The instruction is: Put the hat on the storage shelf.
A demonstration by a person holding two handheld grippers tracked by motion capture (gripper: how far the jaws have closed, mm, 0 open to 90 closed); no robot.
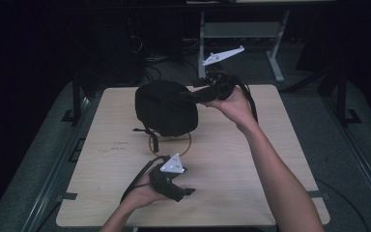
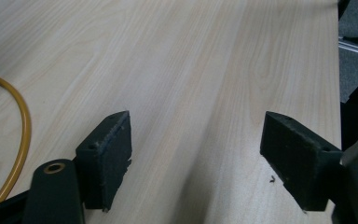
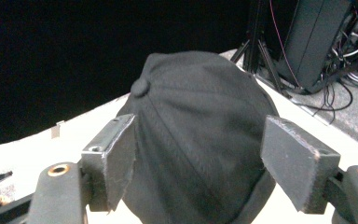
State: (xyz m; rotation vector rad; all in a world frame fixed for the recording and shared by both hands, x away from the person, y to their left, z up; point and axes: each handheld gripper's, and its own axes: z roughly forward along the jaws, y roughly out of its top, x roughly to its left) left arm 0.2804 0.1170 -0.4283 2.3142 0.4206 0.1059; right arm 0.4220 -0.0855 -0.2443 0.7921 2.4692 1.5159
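A black cap [image 1: 166, 107] sits crown up on the far middle of the wooden table [image 1: 251, 159]. In the right gripper view its top button and panels [image 3: 191, 102] lie just beyond my jaws. My right gripper [image 1: 193, 90] reaches in from the cap's right side and stands open, its pads [image 3: 119, 158] on either side of the cap's near part without pressing on it. My left gripper [image 1: 187, 181] is near the front edge, open over bare wood [image 2: 196, 154], with nothing between its pads [image 2: 112, 154]. A thin yellow loop [image 1: 189, 145] lies in front of the cap and also curves past my left jaw [image 2: 24, 126].
A black strap [image 1: 153, 137] hangs from the cap's front onto the table. Beyond the far edge stand a metal frame [image 1: 275, 53], dark equipment and cables [image 3: 335, 79]. Bare wood spreads to the right and front right.
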